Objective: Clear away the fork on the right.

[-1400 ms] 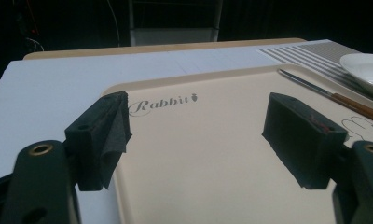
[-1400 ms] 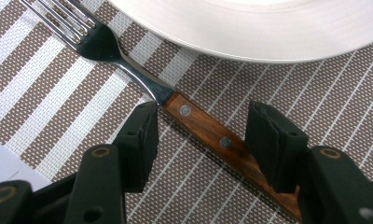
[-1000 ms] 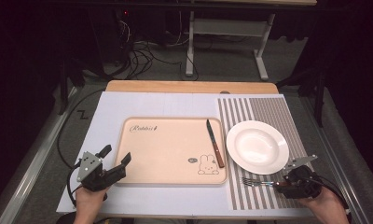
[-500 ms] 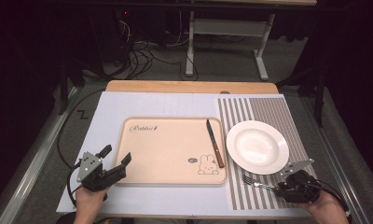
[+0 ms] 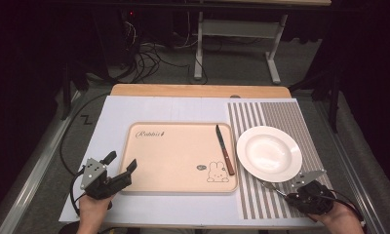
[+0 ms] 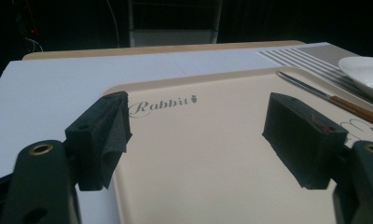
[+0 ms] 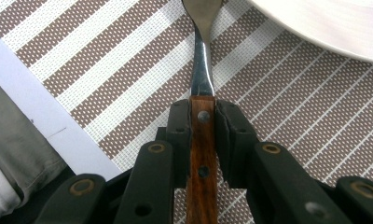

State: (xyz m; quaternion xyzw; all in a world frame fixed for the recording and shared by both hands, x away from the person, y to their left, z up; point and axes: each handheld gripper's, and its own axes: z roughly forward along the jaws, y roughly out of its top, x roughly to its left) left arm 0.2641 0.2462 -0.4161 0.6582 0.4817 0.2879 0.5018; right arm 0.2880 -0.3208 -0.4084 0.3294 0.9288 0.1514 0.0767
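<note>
At the striped placemat's (image 5: 281,117) near edge, my right gripper (image 7: 203,116) clamps the fork's (image 7: 202,70) wooden handle, stiff, light, slick steel ahead; my left gripper (image 5: 120,168) gapes empty over the tray's (image 5: 178,146) corner.

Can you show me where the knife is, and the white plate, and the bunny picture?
knife (image 5: 227,161): high view, on its wooden handle.
white plate (image 5: 268,153): high view, middle of its bowl.
bunny picture (image 5: 215,172): high view, on the drawing at the tray's corner.
</note>
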